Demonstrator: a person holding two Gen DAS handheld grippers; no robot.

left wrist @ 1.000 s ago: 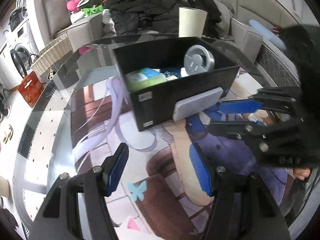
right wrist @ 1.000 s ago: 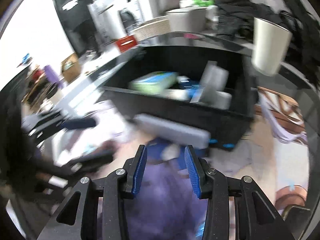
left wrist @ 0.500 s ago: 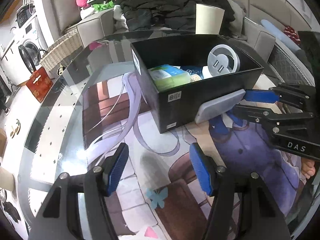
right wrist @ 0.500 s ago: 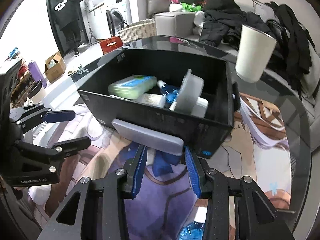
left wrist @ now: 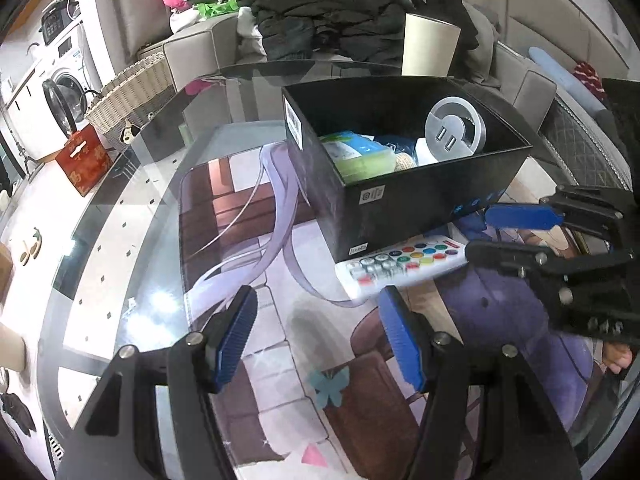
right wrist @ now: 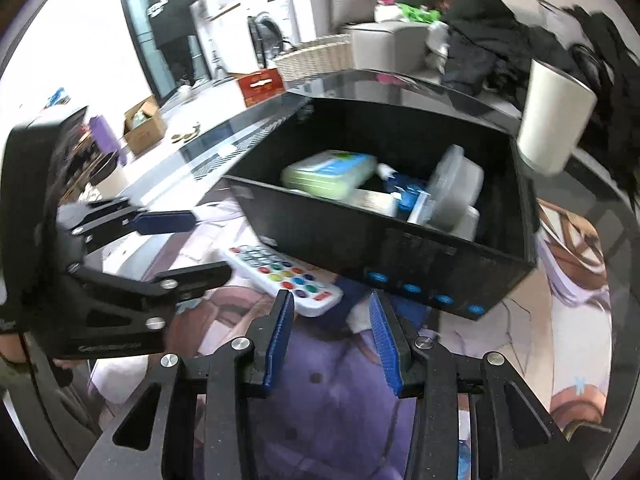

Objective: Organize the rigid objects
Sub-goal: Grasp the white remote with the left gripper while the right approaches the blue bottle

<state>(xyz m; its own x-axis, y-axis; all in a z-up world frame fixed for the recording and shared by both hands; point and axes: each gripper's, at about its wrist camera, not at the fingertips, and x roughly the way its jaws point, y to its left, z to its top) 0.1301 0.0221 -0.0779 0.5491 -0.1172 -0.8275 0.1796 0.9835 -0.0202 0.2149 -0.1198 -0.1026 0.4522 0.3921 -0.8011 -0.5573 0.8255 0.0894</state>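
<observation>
Glass tabletop [left wrist: 120, 248] over a printed cartoon mat, in a cluttered living room with a sofa piled with dark clothes [left wrist: 340, 12] behind it. Landmark: a black open box [left wrist: 400, 200] standing on the table. Inside the box lie a green-and-white flat case [right wrist: 328, 172], a round grey disc with two slots [left wrist: 454, 130] leaning against the far right wall, and a few blue and white items too jumbled to identify. A white remote control with coloured buttons [left wrist: 400, 266] lies face up on the mat just in front of the box's near wall, beside its front corner, and neither tool holds it. The left gripper [left wrist: 316, 336] hovers in front of the box, its blue pads wide apart with nothing between them. The right gripper [right wrist: 332, 332] hovers just in front of the remote, its pads narrower but also apart and empty. A pale tumbler [right wrist: 554, 118] stands behind the box's far corner. A wicker basket [left wrist: 132, 96] sits beyond the table, left of the box.
</observation>
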